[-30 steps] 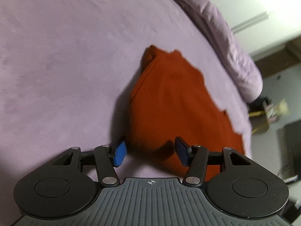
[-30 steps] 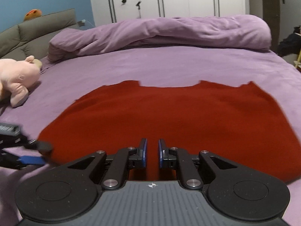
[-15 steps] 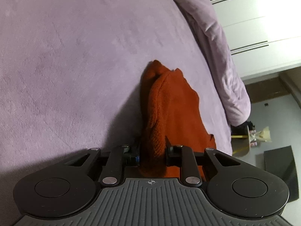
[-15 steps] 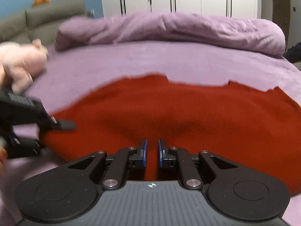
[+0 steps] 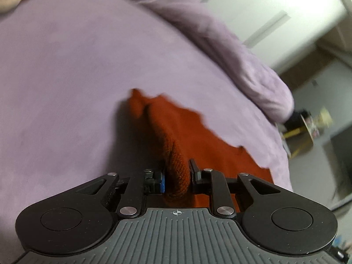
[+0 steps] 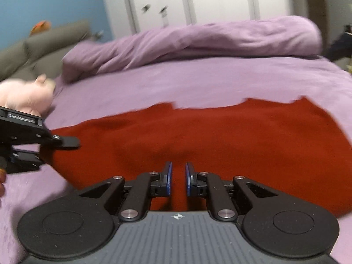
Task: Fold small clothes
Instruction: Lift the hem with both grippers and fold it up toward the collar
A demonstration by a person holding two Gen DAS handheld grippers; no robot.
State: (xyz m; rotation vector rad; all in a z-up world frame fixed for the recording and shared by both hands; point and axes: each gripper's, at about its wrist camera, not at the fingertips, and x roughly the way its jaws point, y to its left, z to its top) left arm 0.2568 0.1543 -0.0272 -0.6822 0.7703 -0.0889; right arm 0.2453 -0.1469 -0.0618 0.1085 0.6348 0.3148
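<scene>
A red knitted garment (image 6: 220,132) lies spread on the purple bed sheet (image 6: 198,83). In the left wrist view, my left gripper (image 5: 177,172) is closing its jaws on a bunched fold of the garment's (image 5: 198,136) side edge, its pads pressing on the knit and holding it raised off the sheet. The right wrist view shows one of that gripper's fingers (image 6: 66,142) at the garment's left edge. My right gripper (image 6: 177,176) is shut to a narrow gap on the garment's near hem, with red cloth between its blue pads.
A rolled purple duvet (image 6: 198,41) lies across the far side of the bed. A pink plush toy (image 6: 24,96) sits at the left by the grey headboard (image 6: 44,41). White wardrobe doors (image 6: 220,0) stand behind. Floor clutter (image 5: 308,127) lies past the bed's right edge.
My left gripper went from open around the garment's side edge to shut on it, then rose, pulling the fold up. My right gripper kept its narrow grip on the hem.
</scene>
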